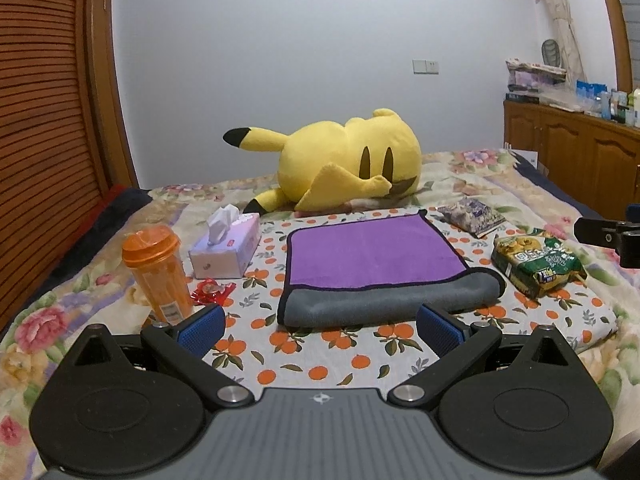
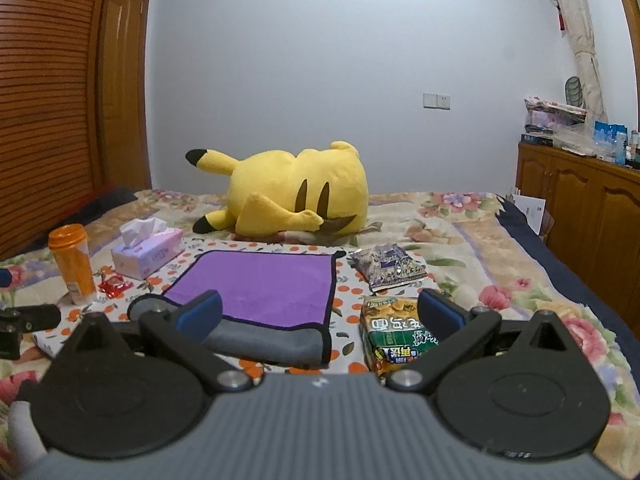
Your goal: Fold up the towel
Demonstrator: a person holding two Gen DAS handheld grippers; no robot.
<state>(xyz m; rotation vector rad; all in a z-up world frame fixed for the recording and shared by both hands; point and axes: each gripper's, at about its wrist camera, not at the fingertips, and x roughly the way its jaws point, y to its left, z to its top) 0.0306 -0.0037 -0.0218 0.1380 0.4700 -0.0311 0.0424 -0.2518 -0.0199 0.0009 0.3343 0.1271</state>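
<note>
Towel (image 1: pixel 372 256) lies flat on the orange-patterned cloth (image 1: pixel 320 364) on the bed, purple side up, and its near edge is turned over into a grey roll. The left hand-held gripper (image 1: pixel 320 322) hovers just before this roll with its jaws spread wide, holding nothing. The right hand-held gripper (image 2: pixel 320 312) is also released and empty, above the towel's right part and the green snack bag (image 2: pixel 394 336). For a good fold, I think each one should pinch a near corner, lift together and carry it evenly to the far edge. The orange bottle (image 1: pixel 158 272) and tissue box (image 1: pixel 226 250) stand near on the left.
</note>
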